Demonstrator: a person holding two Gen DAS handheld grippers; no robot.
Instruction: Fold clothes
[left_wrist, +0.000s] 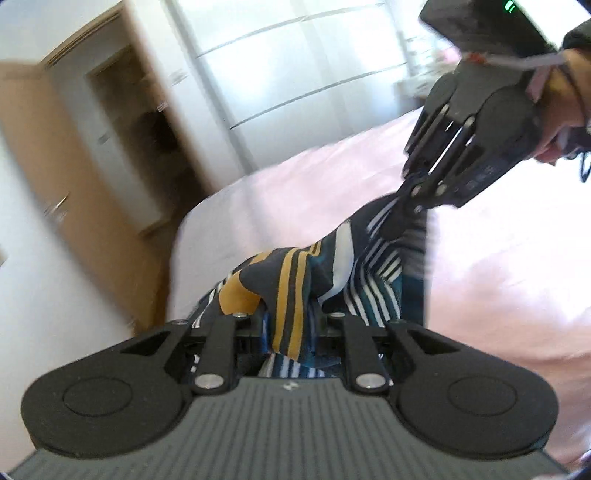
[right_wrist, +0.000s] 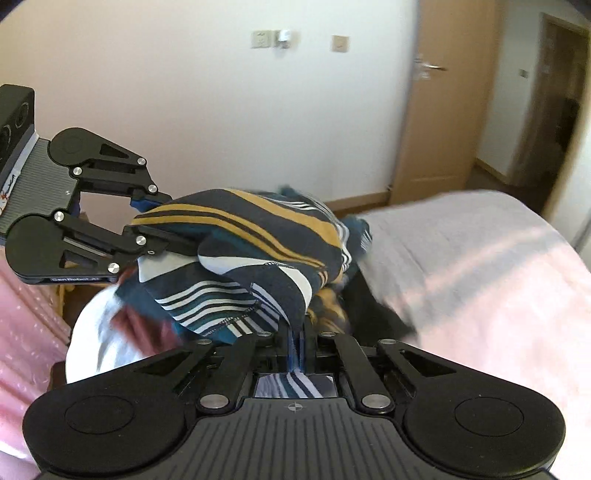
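Cloth fills the middle of both views: a striped garment (left_wrist: 295, 280), dark navy with mustard, white and teal bands, hangs bunched between the two grippers above a bed (left_wrist: 498, 266) with a pale pink cover.

The left gripper (left_wrist: 290, 325) has its jaws drawn close together on a fold of the garment; a mustard-and-navy strip runs between them and down toward the camera. In the right wrist view the same tool (right_wrist: 162, 221) reaches in from the left, and its tips vanish into the cloth.

The right gripper (right_wrist: 295, 347) is fully closed, with a thin edge of the striped fabric pinched in the narrow slit between its jaws. In the left wrist view it (left_wrist: 413, 206) comes down from the upper right, held by a hand (left_wrist: 561, 99), and the cloth is pulled up to a peak at its tip.

The garment sags between the two grips, and its lower folds lie loose just above the cover. A white and maroon item (right_wrist: 118, 325), blurred, lies below it on the left. A wooden door (right_wrist: 436, 110) stands in the wall beyond.
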